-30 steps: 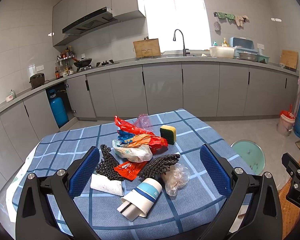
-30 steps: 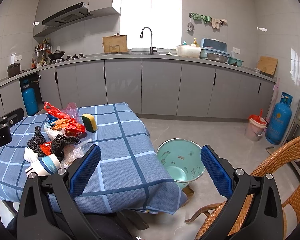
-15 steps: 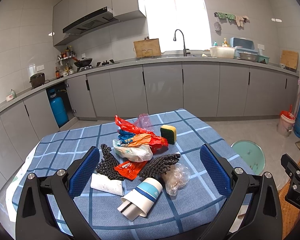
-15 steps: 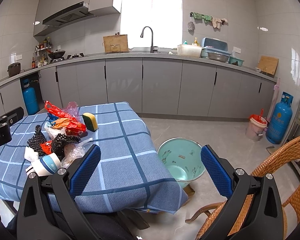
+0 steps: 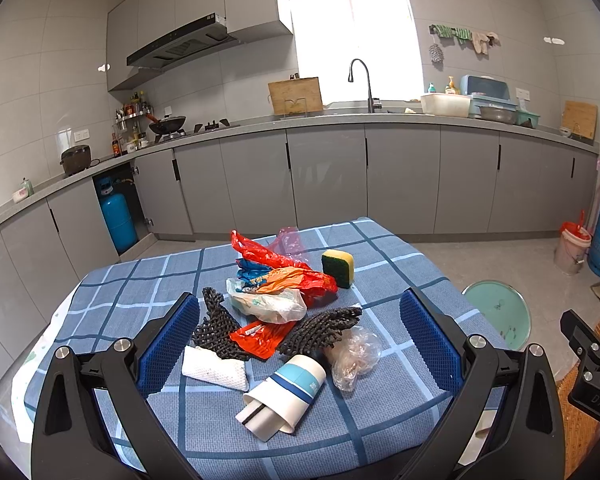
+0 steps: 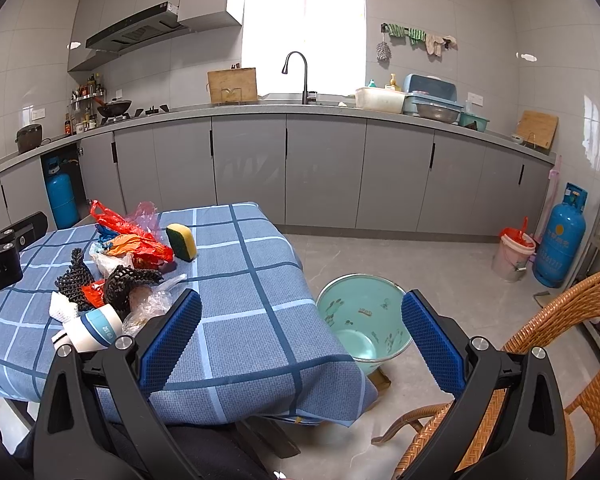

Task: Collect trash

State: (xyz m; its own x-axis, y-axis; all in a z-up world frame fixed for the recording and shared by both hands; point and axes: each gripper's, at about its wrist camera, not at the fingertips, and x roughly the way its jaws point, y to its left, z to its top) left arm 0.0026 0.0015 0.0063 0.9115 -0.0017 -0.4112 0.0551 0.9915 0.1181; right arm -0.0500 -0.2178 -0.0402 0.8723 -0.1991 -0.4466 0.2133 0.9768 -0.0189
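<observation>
Trash pile (image 5: 284, 320) unmoved, claws unchanged

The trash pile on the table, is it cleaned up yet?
Not yet. The trash pile, with its paper cup, lies on the table. Left gripper and right gripper are open and empty. The green bin looks empty.
</observation>
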